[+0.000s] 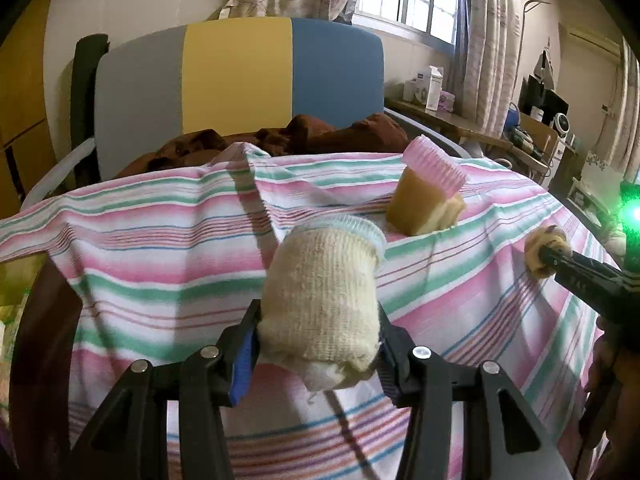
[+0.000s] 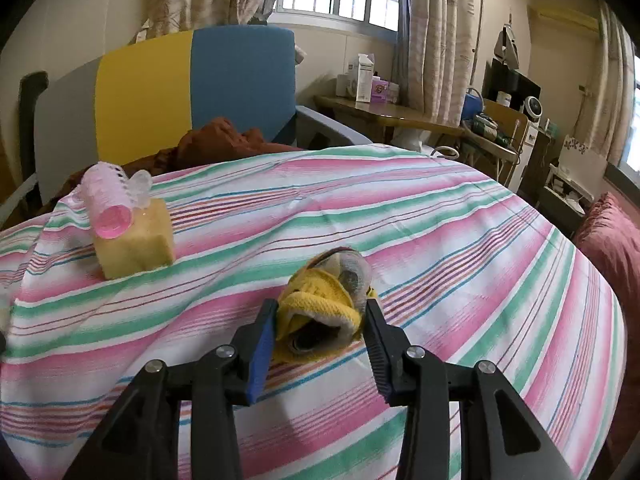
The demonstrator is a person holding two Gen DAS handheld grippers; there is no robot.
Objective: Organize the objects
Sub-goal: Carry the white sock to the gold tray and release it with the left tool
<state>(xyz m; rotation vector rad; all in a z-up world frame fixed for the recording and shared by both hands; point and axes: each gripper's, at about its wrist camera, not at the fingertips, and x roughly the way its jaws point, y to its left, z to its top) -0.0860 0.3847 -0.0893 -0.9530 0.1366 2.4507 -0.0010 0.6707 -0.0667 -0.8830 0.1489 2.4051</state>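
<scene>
My left gripper [image 1: 320, 320] is shut on a cream knitted roll [image 1: 320, 296] with a pale blue ribbed end, held just above the striped cloth [image 1: 160, 248]. My right gripper [image 2: 320, 316] is shut on a yellow knitted roll [image 2: 324, 304] with a grey mesh core; it also shows at the right edge of the left wrist view [image 1: 544, 252]. A pink hair roller [image 2: 108, 204] lies on top of a yellow sponge block [image 2: 136, 240] at the far left of the cloth; both show in the left wrist view, the roller [image 1: 434, 170] above the sponge [image 1: 420, 208].
The striped cloth covers a rounded surface that drops away at the front and right. A grey, yellow and blue headboard [image 2: 168, 92] and a brown blanket [image 1: 280, 140] lie behind. A cluttered wooden table [image 2: 392, 112] stands at the right. A red cushion [image 2: 612, 240] sits far right.
</scene>
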